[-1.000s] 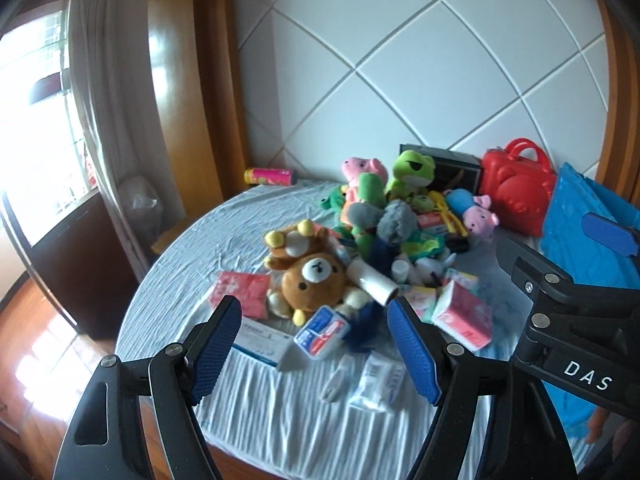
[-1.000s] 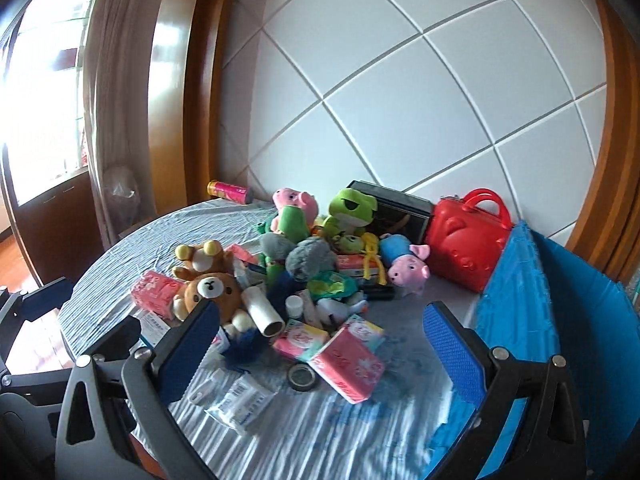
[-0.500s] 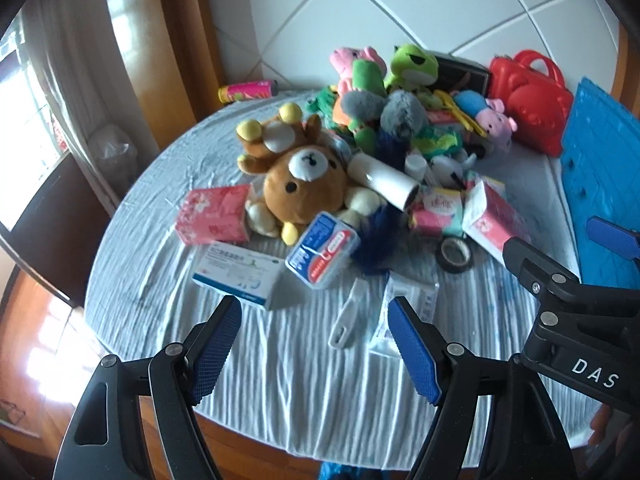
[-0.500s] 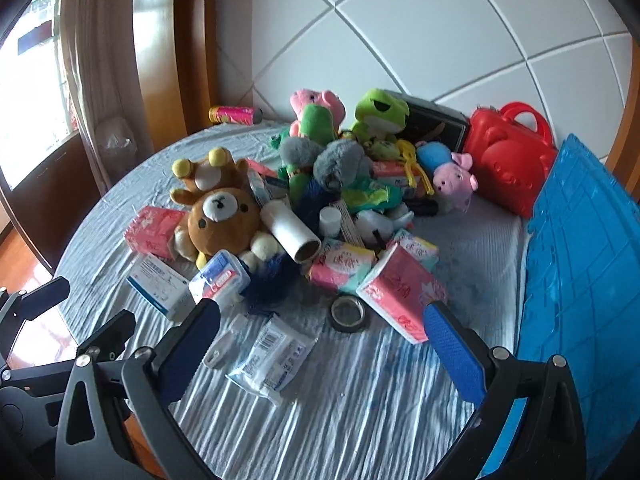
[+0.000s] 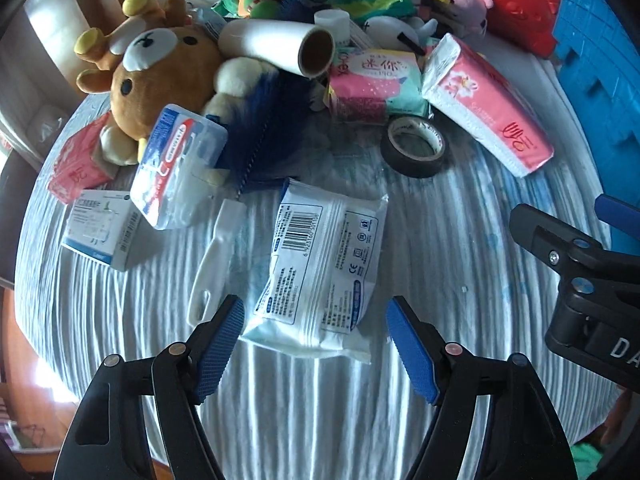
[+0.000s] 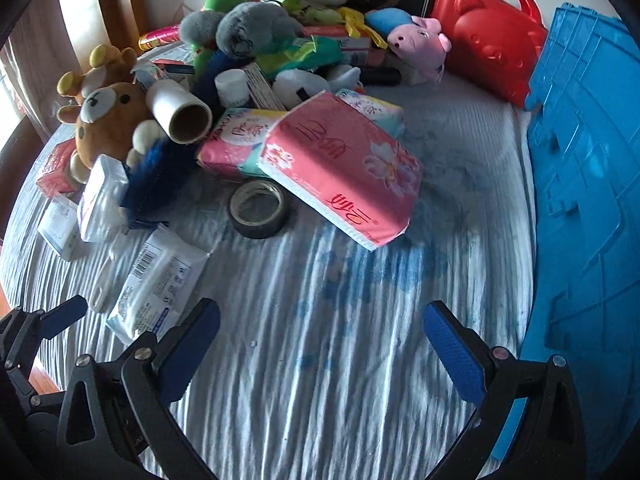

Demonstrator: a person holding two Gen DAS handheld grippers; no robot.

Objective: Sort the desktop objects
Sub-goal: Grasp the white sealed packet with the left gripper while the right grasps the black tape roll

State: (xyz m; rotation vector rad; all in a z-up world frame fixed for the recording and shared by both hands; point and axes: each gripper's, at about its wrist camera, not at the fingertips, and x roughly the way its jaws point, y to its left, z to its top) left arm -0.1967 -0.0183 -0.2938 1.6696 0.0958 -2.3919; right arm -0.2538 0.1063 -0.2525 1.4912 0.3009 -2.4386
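- The left gripper [image 5: 316, 334] is at the bottom of the frame with its blue-padded jaws spread wide, the near end of a white sealed packet [image 5: 320, 270] between them, untouched.
- A white plastic handle [image 5: 214, 262] lies just left of the packet.
- A black tape roll [image 5: 414, 146] sits above it, right of centre.
- A brown bear plush [image 5: 158, 74] fills the upper left.
- The right gripper's black body [image 5: 580, 280] enters from the right edge.

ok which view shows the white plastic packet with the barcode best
The left wrist view: the white plastic packet with the barcode lies centred, flat on the striped tablecloth, between the open left gripper fingers. The right wrist view shows it small and slanted at its left edge.
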